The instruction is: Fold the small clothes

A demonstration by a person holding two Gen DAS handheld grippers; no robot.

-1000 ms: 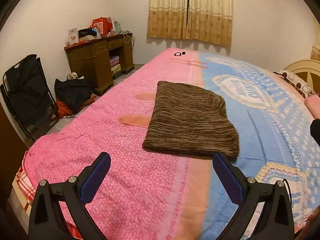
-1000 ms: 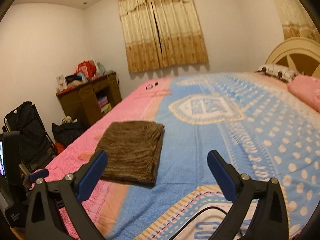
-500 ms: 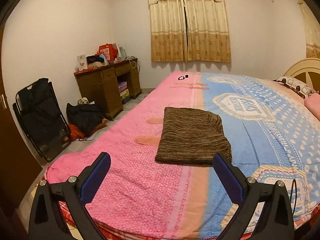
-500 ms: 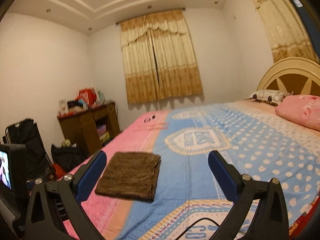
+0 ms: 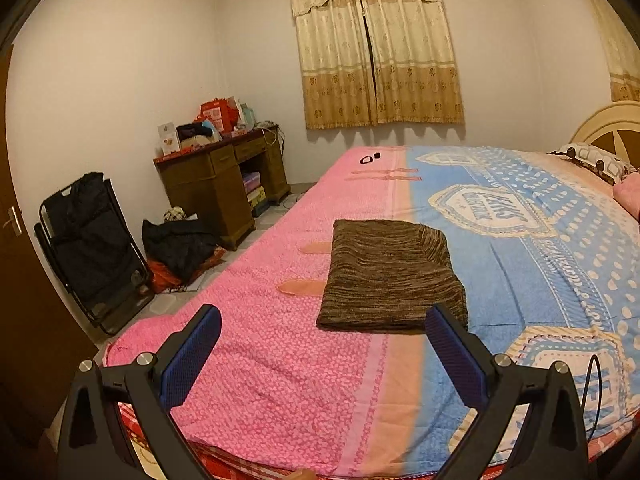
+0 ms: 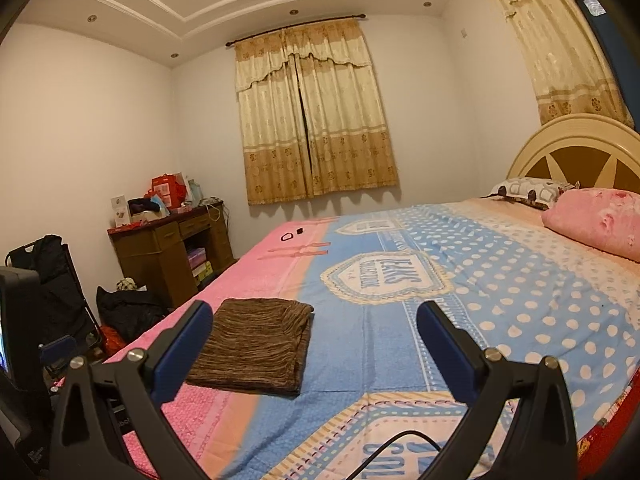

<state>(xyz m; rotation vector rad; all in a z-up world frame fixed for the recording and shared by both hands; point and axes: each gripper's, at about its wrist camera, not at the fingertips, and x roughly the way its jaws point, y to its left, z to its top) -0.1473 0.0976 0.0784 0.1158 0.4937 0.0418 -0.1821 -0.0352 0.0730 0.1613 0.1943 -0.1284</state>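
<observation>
Both grippers hang above the near edge of the bed: the left gripper [image 5: 322, 336] and the right gripper [image 6: 314, 334] each have jaws spread wide, holding nothing. A folded brown knit garment [image 5: 390, 276] lies flat on the pink-and-blue bedspread [image 5: 256, 344], apart from both.

Headboard [image 5: 608, 120] cut by right edge; small black items [image 5: 370, 159] on far bedspread [image 5: 280, 360] too small to identify.
</observation>
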